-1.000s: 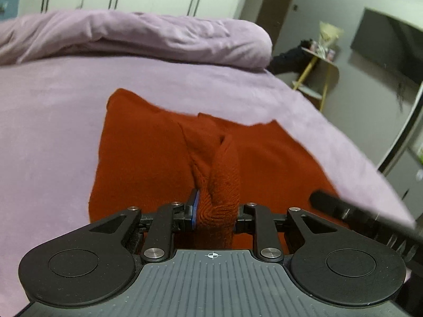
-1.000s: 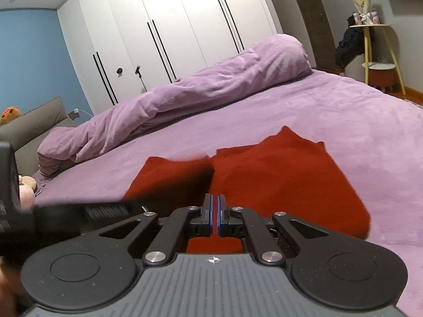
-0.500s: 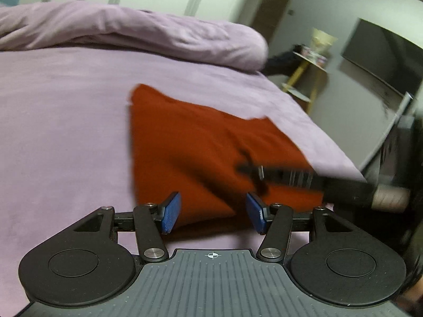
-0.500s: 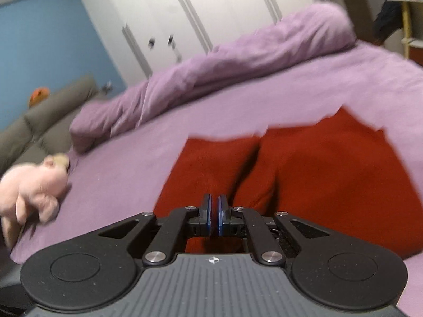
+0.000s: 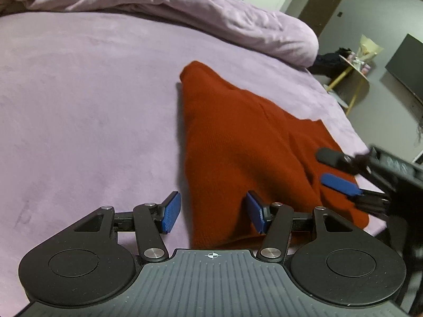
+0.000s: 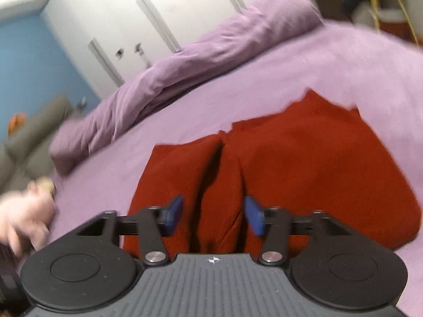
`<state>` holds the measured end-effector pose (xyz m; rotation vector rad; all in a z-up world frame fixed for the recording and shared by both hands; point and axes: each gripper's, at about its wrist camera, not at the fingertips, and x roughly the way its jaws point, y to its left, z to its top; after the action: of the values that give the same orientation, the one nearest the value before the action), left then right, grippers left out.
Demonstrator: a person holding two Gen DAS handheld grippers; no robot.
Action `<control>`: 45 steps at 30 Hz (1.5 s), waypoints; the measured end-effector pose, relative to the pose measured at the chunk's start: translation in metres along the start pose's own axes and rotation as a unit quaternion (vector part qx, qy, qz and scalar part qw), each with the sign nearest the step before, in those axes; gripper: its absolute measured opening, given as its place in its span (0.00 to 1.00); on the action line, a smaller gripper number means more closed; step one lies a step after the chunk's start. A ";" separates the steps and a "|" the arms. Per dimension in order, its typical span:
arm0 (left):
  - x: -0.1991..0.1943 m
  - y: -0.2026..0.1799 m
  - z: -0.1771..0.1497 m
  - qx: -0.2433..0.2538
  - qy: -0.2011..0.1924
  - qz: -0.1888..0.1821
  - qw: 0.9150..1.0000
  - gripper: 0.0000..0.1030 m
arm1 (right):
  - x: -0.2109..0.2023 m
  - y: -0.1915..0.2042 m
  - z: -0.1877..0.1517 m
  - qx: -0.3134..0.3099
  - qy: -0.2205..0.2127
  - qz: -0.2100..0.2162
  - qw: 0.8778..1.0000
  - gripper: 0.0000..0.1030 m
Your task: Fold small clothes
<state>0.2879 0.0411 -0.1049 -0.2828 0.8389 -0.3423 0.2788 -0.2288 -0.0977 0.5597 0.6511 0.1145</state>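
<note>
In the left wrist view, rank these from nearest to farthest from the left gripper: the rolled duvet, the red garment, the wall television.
1. Red garment: right in front of the left gripper, lying on the bed.
2. Rolled duvet: across the bed's far side, upper frame.
3. Wall television: beyond the bed, far right.

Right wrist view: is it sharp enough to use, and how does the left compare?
Right wrist view: motion blur smears the bed and garment; only the gripper is crisp. Left wrist view: sharp, with fisheye bending; just the right gripper at the edge is slightly blurred.

No readable text or labels appear anywhere.
</note>
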 end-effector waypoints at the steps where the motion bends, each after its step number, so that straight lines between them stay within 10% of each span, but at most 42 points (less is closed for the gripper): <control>1: 0.001 0.000 0.000 -0.001 0.002 -0.002 1.000 0.58 | 0.005 -0.009 0.003 0.029 0.010 0.012 0.999 0.55; 7: 0.006 -0.004 -0.002 0.002 0.006 -0.005 1.000 0.59 | 0.058 -0.035 0.012 0.150 0.083 0.083 0.982 0.58; 12: 0.011 -0.008 -0.004 0.009 0.008 -0.002 1.000 0.59 | 0.078 -0.001 0.020 0.078 0.088 0.095 0.989 0.46; 18: -0.001 -0.018 -0.008 0.019 0.006 -0.005 1.000 0.59 | 0.073 0.046 0.018 -0.111 0.062 0.008 0.992 0.12; 28: 0.015 -0.045 -0.018 0.047 0.010 -0.007 0.999 0.57 | -0.002 0.085 0.028 -0.269 -0.056 -0.045 0.961 0.10; 35: 0.036 -0.039 -0.020 0.010 0.025 -0.015 1.000 0.61 | 0.022 0.029 0.019 -0.280 -0.009 -0.129 0.951 0.11; 40: 0.032 -0.038 -0.020 0.010 0.023 -0.014 1.000 0.57 | 0.026 -0.034 0.029 -0.105 0.034 -0.060 0.992 0.23; 45: 0.036 -0.051 -0.020 0.025 0.022 -0.002 0.999 0.57 | 0.009 -0.062 0.032 0.053 0.054 0.044 0.996 0.51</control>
<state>0.2853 -0.0216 -0.1228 -0.2309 0.8725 -0.3746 0.3012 -0.2932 -0.1140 0.6876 0.7403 0.1948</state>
